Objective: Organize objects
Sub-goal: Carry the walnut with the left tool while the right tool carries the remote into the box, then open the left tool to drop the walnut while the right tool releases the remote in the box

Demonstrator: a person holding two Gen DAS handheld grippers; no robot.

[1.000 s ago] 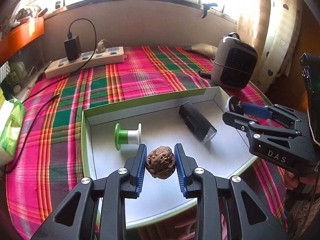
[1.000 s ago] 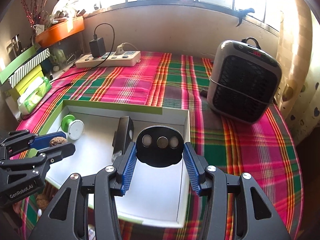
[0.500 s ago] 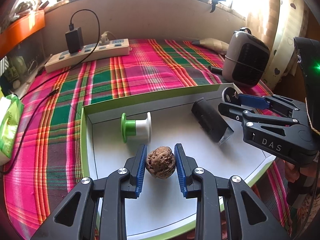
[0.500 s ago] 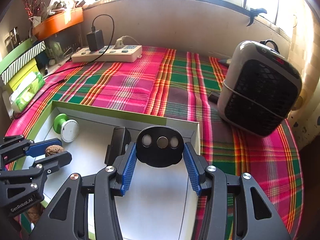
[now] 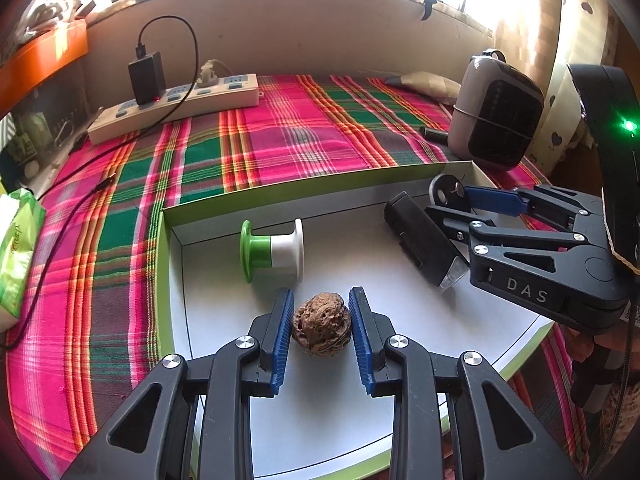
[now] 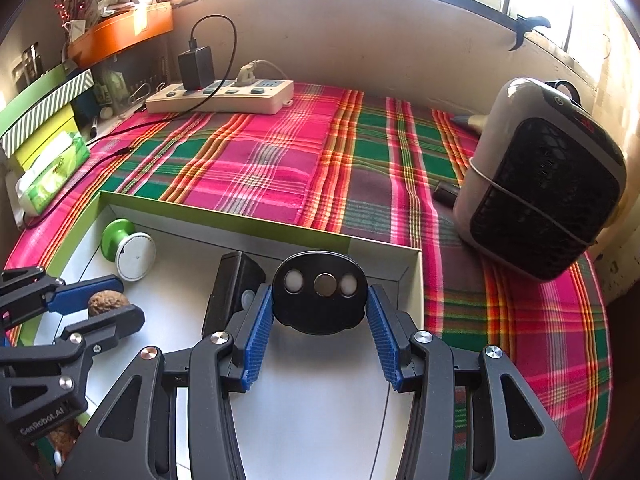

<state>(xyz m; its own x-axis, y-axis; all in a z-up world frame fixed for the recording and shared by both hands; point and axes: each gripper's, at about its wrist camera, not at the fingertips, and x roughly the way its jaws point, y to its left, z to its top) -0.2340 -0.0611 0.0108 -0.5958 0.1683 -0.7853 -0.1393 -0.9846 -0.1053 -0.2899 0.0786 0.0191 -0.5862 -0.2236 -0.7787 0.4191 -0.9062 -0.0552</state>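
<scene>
My left gripper [image 5: 321,328] is shut on a brown walnut [image 5: 322,330] over the white floor of a green-edged box [image 5: 280,192]. My right gripper [image 6: 319,312] is shut on a black oval disc [image 6: 320,292] with three round studs, held above the box's right part near its far wall [image 6: 260,224]. In the box lie a green-and-white spool [image 5: 274,250] and a black rectangular device [image 5: 420,236]. The right gripper also shows in the left wrist view [image 5: 452,200], the left gripper in the right wrist view [image 6: 100,304].
The box sits on a plaid cloth [image 6: 280,152]. A grey heater [image 6: 540,180] stands at the right. A power strip [image 6: 220,96] with a charger lies at the back. A green tissue pack [image 6: 52,172] and boxes [image 6: 44,108] are at the left.
Both grippers have moved further forward over the box, each still holding its object. The spool and the black device look nearer.
</scene>
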